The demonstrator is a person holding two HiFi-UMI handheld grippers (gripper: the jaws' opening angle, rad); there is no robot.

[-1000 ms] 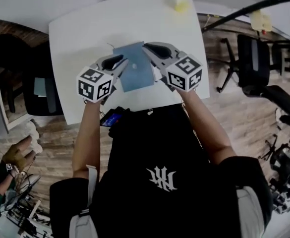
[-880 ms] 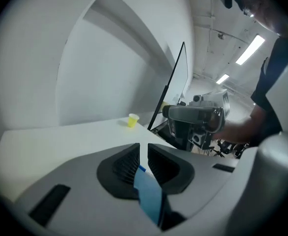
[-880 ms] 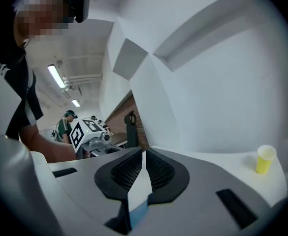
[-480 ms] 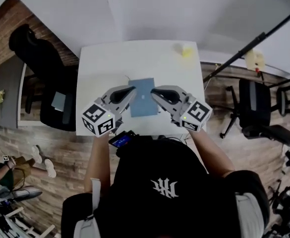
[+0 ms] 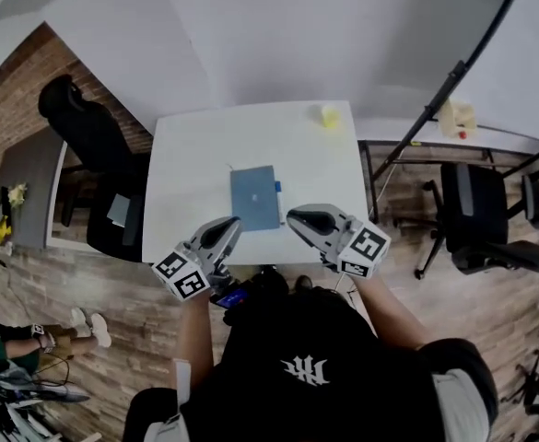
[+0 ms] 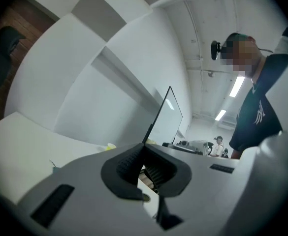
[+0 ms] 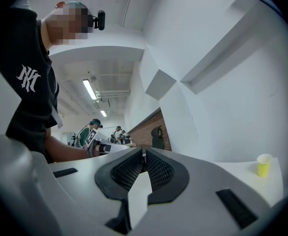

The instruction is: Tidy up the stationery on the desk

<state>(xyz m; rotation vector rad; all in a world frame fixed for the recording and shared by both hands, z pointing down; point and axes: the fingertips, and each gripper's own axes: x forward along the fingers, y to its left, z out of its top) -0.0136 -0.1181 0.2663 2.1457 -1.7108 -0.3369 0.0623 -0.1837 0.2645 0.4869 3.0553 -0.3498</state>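
A blue notebook (image 5: 255, 198) lies flat in the middle of the white desk (image 5: 191, 155). A small blue item (image 5: 277, 188) rests at its right edge, too small to identify. My left gripper (image 5: 230, 226) hovers at the desk's near edge, just left of the notebook, shut and empty. Over the near edge to the notebook's right, my right gripper (image 5: 296, 217) is shut with nothing in it. The left gripper view shows its pads (image 6: 134, 161) pressed together, and the right gripper view shows its pads (image 7: 156, 170) meeting too. A yellow cup (image 5: 329, 115) stands at the far right corner.
A black office chair (image 5: 94, 136) stands left of the desk and another (image 5: 472, 212) to the right. A black stand pole (image 5: 435, 99) slants up past the desk's right side. The yellow cup (image 7: 264, 164) also shows in the right gripper view. Wooden floor surrounds the desk.
Both grippers have drawn back from over the notebook to the desk's near edge. The head view has pulled away, so the desk looks smaller. The notebook stays flat on the desk.
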